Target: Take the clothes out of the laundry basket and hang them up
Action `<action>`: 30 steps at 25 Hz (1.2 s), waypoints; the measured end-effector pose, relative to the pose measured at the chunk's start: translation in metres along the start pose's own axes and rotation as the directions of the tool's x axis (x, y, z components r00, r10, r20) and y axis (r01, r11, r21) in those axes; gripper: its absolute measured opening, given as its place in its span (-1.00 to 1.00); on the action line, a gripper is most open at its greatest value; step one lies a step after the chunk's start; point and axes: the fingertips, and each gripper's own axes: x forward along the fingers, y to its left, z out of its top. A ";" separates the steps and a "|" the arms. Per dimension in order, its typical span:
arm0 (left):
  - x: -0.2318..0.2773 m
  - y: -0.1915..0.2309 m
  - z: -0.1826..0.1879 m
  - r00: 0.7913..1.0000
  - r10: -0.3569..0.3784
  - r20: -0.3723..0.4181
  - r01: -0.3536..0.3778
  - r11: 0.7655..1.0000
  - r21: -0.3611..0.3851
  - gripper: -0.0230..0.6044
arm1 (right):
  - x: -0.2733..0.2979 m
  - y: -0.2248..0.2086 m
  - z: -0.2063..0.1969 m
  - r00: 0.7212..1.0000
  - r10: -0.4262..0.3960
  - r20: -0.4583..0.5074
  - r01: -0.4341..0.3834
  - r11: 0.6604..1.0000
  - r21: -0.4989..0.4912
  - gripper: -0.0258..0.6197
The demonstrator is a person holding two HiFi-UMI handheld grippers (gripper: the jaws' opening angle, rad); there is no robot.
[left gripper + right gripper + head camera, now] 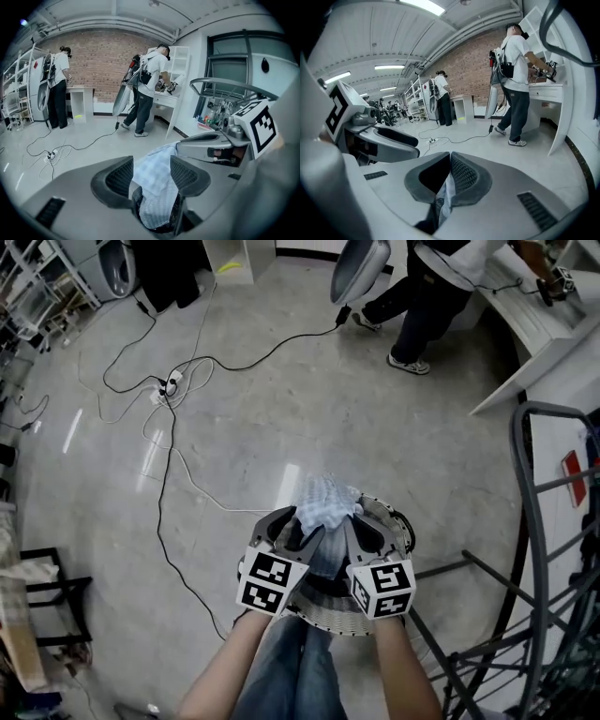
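Pinching checked cloth (326, 501) | left hand-held gripper (151, 169): clamped on it | right hand-held gripper (450, 165): clamped on it

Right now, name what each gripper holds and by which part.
Both hold the pale checked garment: left gripper on a bunched fold, right gripper on a thin fold.

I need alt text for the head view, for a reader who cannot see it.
The left gripper and right gripper hold a pale checked cloth up over a round laundry basket. Black cables cross the grey floor; a metal rack stands at right.
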 end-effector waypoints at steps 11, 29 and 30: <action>-0.090 -0.045 0.119 0.989 -0.055 0.137 0.051 0.998 0.031 -0.10 | -0.123 0.010 0.129 0.984 -0.104 0.143 0.104 0.995 0.003 -0.90; -0.177 -0.181 0.187 0.946 -0.297 0.132 0.275 0.947 0.164 -0.10 | -0.334 0.057 0.320 0.878 -0.190 0.440 0.227 0.973 -0.033 -0.90; -0.174 -0.187 0.181 0.944 -0.309 0.119 0.287 0.942 0.176 -0.10 | -0.342 0.063 0.325 0.871 -0.181 0.457 0.221 0.975 -0.035 -0.90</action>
